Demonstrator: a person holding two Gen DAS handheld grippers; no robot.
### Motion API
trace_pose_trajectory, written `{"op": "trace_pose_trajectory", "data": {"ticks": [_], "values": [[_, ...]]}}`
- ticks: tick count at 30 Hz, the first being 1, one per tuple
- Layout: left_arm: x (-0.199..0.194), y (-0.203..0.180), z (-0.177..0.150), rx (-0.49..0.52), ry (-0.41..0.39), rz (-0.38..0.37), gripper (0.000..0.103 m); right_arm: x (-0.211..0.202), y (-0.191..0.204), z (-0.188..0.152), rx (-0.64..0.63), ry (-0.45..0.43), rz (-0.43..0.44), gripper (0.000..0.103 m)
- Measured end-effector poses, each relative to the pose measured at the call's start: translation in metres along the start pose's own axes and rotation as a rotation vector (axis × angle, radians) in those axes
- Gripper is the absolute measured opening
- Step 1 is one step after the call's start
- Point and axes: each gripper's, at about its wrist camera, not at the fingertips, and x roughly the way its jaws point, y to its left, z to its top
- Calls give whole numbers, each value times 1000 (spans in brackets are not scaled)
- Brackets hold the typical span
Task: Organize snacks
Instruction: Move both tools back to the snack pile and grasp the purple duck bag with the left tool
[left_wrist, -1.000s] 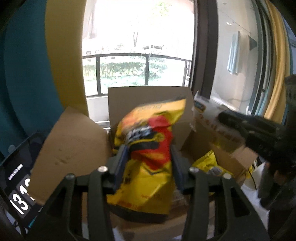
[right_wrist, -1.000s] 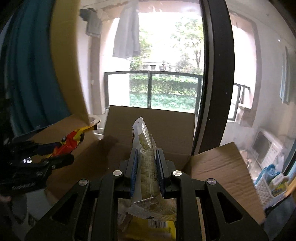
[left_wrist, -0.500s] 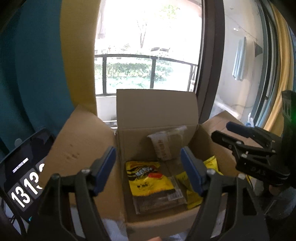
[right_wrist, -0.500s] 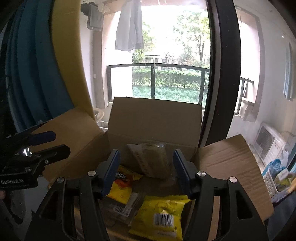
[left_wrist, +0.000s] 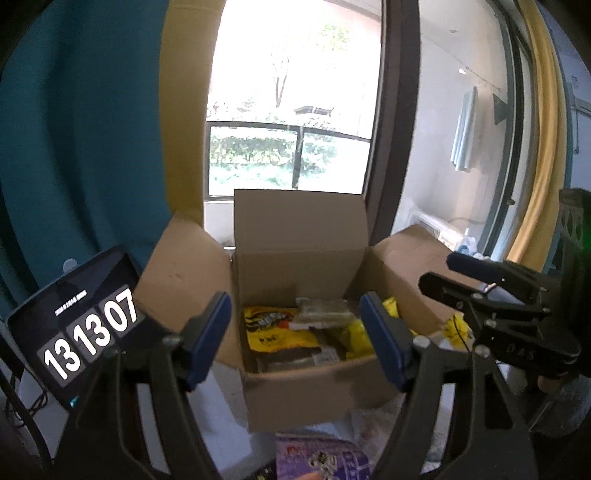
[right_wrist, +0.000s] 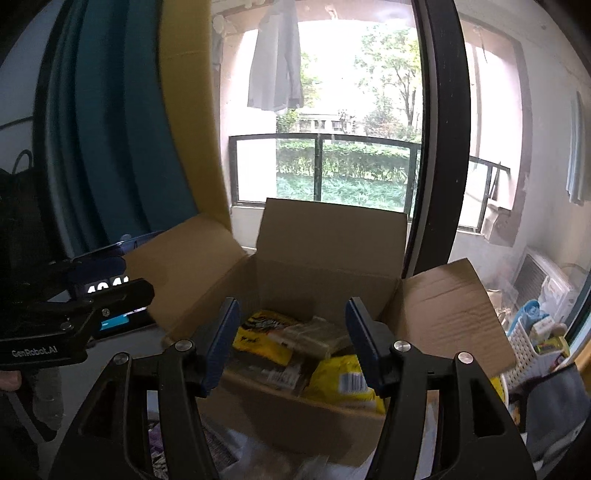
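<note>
One open cardboard box (left_wrist: 299, 384) holds at least three snack packets: two yellow bags (left_wrist: 279, 328) (right_wrist: 343, 380) and one clear-wrapped pack (left_wrist: 323, 314). Two grippers are visible, left (left_wrist: 295, 336) and right (right_wrist: 291, 339). One tablet (left_wrist: 74, 325) shows a clock. One purple packet (left_wrist: 321, 458) lies outside.

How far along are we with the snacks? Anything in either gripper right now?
Done: several packets lie in the box, among them a yellow bag and a clear pack. In hand: nothing; left gripper and right gripper are open. Left: a purple packet lies outside, in front of the box.
</note>
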Motion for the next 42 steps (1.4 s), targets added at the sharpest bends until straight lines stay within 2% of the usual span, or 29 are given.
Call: {"op": "trace_pose_trajectory", "data": {"ticks": [11,19,29,42], "values": [[-51,-13,-30,-1,-2,-26,74,-35,22,-23,-2,20,36,63],[-73,-27,-51,21,15,-32,74,-59,31,-49,10,42,61,63],[-80,-28,-78,-6,64,-33,74,-75,33,-82,45,90,88,63],[-66,-17,-122,-24,176,-18,74,-77,24,-123,70,172,98,63]]}}
